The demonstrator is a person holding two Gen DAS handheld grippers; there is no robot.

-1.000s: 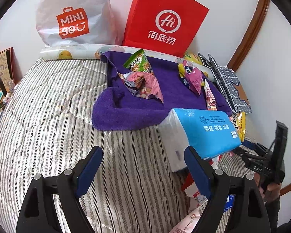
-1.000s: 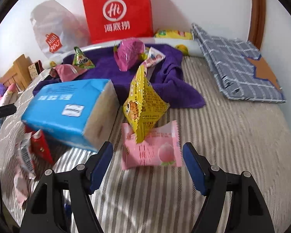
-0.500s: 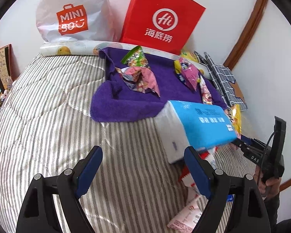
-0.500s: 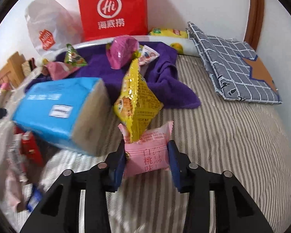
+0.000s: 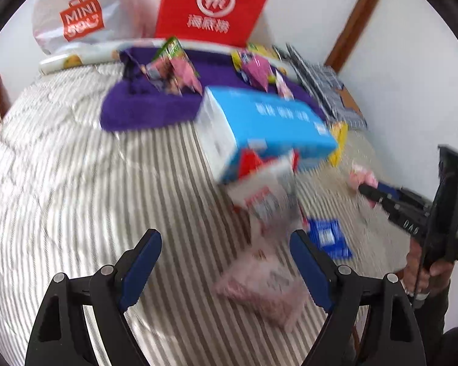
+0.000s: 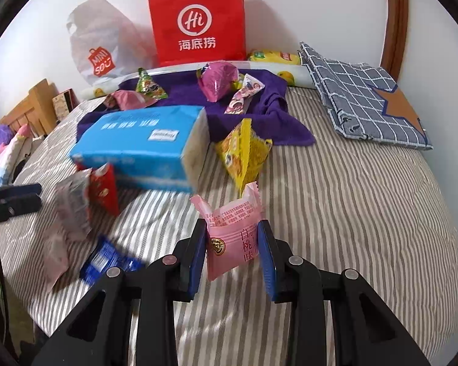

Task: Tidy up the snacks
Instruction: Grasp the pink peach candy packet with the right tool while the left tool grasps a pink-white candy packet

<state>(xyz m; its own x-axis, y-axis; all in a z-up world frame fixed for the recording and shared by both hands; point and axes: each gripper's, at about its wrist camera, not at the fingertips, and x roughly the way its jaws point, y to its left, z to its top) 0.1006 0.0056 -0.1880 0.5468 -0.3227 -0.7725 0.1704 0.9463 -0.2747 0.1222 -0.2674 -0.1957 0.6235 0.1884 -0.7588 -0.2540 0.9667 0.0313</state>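
Observation:
My right gripper (image 6: 232,233) has its blue pads pressed on a pink peach snack packet (image 6: 229,216), jaws still closing, and holds it upright just above the striped bed cover (image 6: 351,213). The left wrist view shows the same packet (image 5: 361,178) at the right. My left gripper (image 5: 224,238) stands open over the bed. Below it lies a blurred pale pink packet (image 5: 262,289), nearer its right finger and untouched. A blue tissue pack (image 6: 137,143) lies mid-bed, with a yellow pouch (image 6: 244,152) beside it. Several snacks sit on a purple towel (image 6: 259,113).
A red paper bag (image 6: 198,21) and a white plastic bag (image 6: 100,42) lean on the far wall. A folded checked cloth (image 6: 360,97) lies at the back right. A red packet (image 6: 102,186), a silvery packet (image 6: 73,204) and a blue packet (image 6: 107,259) lie near the bed's left edge.
My right gripper closed on the pink packet and lifted it back from the yellow pouch. My left gripper, still open, swung right toward the loose packets by the tissue pack.

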